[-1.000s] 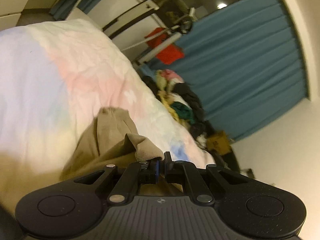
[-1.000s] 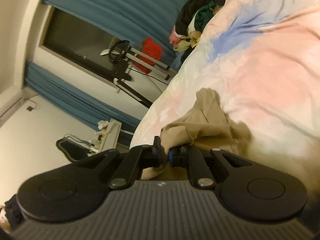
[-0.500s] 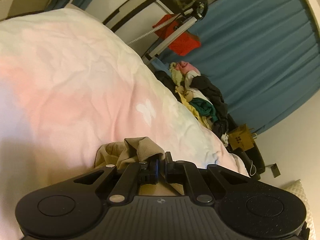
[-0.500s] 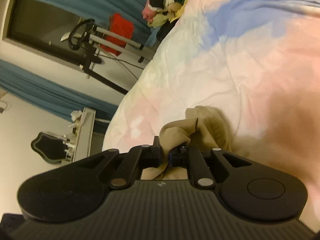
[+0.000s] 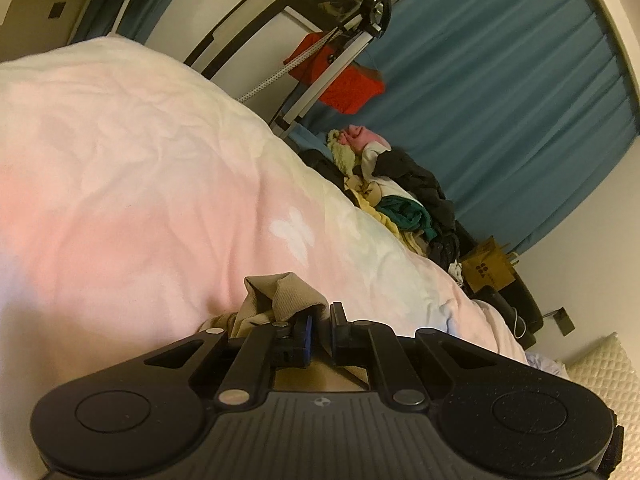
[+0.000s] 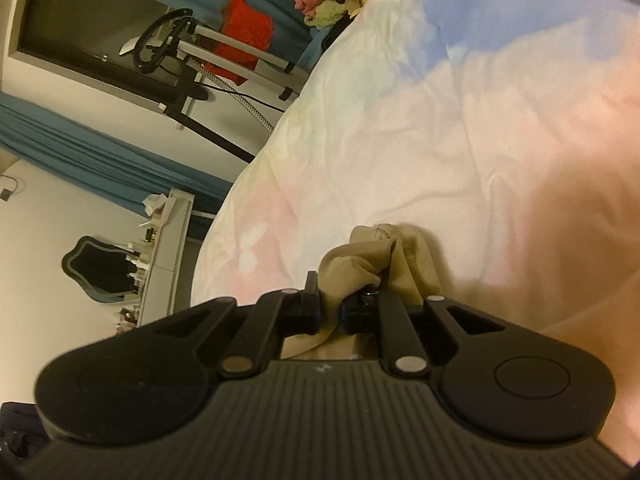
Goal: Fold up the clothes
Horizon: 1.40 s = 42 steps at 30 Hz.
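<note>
A tan garment [image 5: 276,292] lies bunched on the pastel duvet [image 5: 160,180], low at my left gripper [image 5: 321,316]. Its jaws are opening. A fold drapes over the left finger, and a narrow gap shows between the pads with cloth lying loose in it. In the right wrist view the same tan garment [image 6: 360,260] bulges up on the duvet [image 6: 440,140] in front of my right gripper [image 6: 329,300]. These jaws are opening too, but a wad of cloth still fills the space between the pads. Most of the garment is hidden under both grippers.
A pile of mixed clothes [image 5: 400,200] sits at the far edge of the bed, in front of a blue curtain [image 5: 500,100]. Beside the bed stands a metal frame with a red cloth [image 5: 340,76]. A cardboard box [image 5: 486,272] is on the floor. A white dresser [image 6: 168,248] stands left.
Both grippers have dropped toward the duvet and carried the tan garment forward; far less of it shows ahead of them. The gap between each pair of jaws has widened slightly.
</note>
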Motion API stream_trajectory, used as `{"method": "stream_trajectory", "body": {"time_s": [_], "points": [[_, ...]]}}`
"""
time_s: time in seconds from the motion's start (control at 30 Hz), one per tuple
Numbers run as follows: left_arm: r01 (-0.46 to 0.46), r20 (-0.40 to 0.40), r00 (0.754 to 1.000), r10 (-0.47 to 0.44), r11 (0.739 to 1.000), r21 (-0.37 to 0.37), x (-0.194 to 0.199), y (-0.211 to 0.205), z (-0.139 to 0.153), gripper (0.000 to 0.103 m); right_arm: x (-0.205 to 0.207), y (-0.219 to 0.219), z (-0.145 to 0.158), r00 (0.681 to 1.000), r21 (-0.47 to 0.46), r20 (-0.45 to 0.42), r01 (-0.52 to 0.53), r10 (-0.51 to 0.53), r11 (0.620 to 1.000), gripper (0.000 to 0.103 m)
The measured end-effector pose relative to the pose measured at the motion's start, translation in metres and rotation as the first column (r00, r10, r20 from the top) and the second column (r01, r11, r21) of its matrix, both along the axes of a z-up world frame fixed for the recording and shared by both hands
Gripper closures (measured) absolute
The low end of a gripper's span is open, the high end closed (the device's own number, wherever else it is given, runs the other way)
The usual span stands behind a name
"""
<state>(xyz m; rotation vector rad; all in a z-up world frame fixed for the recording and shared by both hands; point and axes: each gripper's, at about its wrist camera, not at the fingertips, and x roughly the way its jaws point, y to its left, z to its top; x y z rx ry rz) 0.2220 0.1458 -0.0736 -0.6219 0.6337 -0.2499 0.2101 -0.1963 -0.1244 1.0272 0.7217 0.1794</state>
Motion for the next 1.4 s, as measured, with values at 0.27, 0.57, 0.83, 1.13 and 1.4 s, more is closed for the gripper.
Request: {"method": "stream_trajectory", "body": {"time_s": [0.27, 0.57, 0.83, 1.13, 1.4], "points": [[0.027, 0.157, 0.985, -0.068, 0.967, 0.252, -0.028, -0.031, 0.024, 0.023, -0.015, 0.039, 0.037, 0.988, -0.23, 0.066, -0.124, 0.143, 0.965, 0.02], [0.12, 0.106, 0.978, -0.177, 0.908, 0.402, -0.054, -0.055, 0.022, 0.019, -0.058, 0.076, 0.052, 0.97, -0.514, 0.091, -0.147, 0.224, 0.845, 0.071], [0.139, -0.008, 0.988, -0.151, 0.88, 0.455, -0.02, -0.059, -0.009, 0.019, -0.011, 0.097, 0.024, 0.965, -0.671, 0.065, -0.147, 0.255, 0.726, 0.073], [0.147, -0.005, 0.986, -0.164, 0.864, 0.482, -0.032, -0.057, -0.002, 0.021, -0.015, 0.097, 0.025, 0.967, -0.667, 0.066, -0.141, 0.246, 0.732, 0.073], [0.166, 0.032, 0.979, -0.203, 0.873, 0.459, -0.092, -0.048, 0.033, 0.021, -0.082, 0.098, 0.065, 0.957, -0.683, 0.106, -0.127, 0.27, 0.719, 0.072]]}}
